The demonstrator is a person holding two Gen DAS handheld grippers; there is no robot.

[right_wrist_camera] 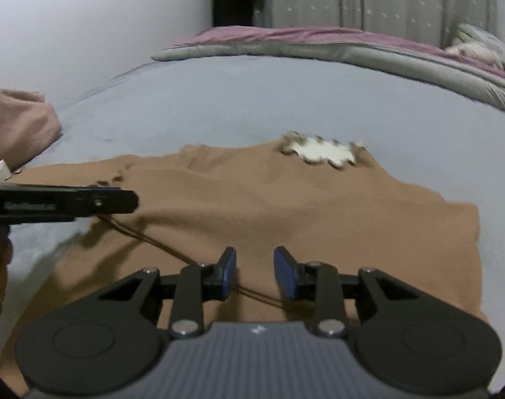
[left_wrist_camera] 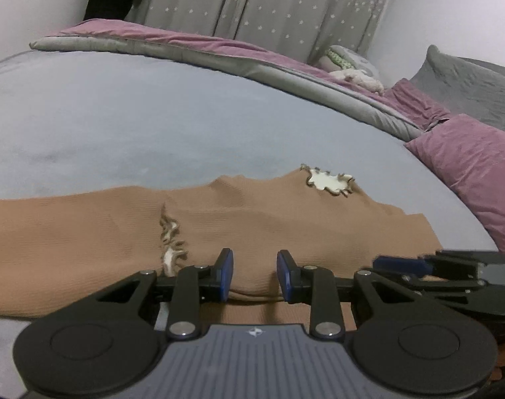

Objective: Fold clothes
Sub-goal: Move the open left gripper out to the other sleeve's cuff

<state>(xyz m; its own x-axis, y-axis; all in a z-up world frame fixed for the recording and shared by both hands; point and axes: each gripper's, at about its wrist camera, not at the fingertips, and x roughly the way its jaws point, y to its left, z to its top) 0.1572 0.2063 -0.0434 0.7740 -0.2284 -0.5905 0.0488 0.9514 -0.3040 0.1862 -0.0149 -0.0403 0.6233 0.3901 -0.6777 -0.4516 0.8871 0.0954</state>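
Both grippers are hovering low over the garment with their blue pads spread apart and pinching nothing: we are seeing the left gripper with a fold of tan cloth rising in the gap between its fingers, and the right gripper with a thin dark cord running across the cloth and passing under its pads. We are looking at the tan knitted garment lying spread and slightly rumpled on the blue-grey bed sheet, near the edge closest to us. A white patch with a dark scalloped trim is sitting at the garment's far edge, and a second frayed patch is showing just left of the left gripper. In the right wrist view the left gripper is reaching in side-on from the left above the cloth. Farther out, a grey and purple quilt is lying along the far side of the bed, a purple pillow is resting to the right, and a grey star-patterned curtain is hanging behind.
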